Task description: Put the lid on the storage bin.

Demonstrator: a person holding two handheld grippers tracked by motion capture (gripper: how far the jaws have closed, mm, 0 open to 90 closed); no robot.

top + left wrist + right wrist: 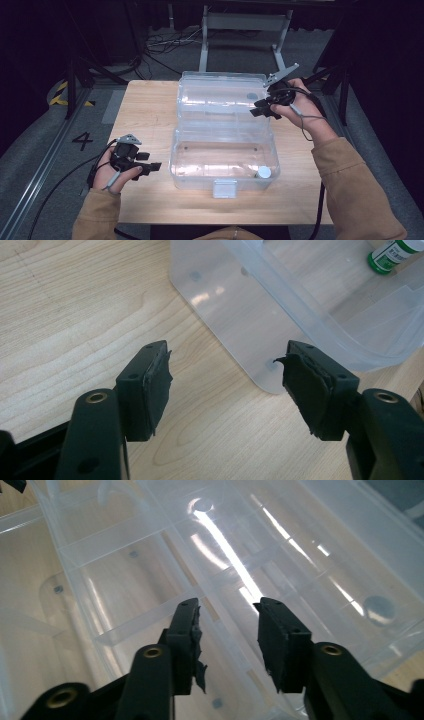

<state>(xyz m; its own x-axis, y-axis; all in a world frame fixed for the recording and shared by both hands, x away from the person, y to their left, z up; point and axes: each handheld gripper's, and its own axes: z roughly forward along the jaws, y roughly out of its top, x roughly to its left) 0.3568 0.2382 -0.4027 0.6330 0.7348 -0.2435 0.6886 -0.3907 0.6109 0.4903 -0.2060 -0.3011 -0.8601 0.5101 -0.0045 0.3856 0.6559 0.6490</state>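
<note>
I see the clear plastic box [223, 155] in the middle of the wooden worktop [150, 107], its lid [220, 95] folded back flat behind it. My right gripper [257, 107] sits at the lid's right edge, jaws part-way apart with nothing gripped. My left gripper [155, 166] rests on the worktop just left of the box, jaws spread wide and released. A small white-capped bottle [262, 172] lies in the box's near right corner.

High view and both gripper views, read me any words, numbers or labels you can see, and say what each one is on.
"4": dark numeral on the grey floor left of the light wooden table.
Green-and-white label on the small white-capped bottle inside the clear plastic storage box: print too small and blurred to read.
</note>
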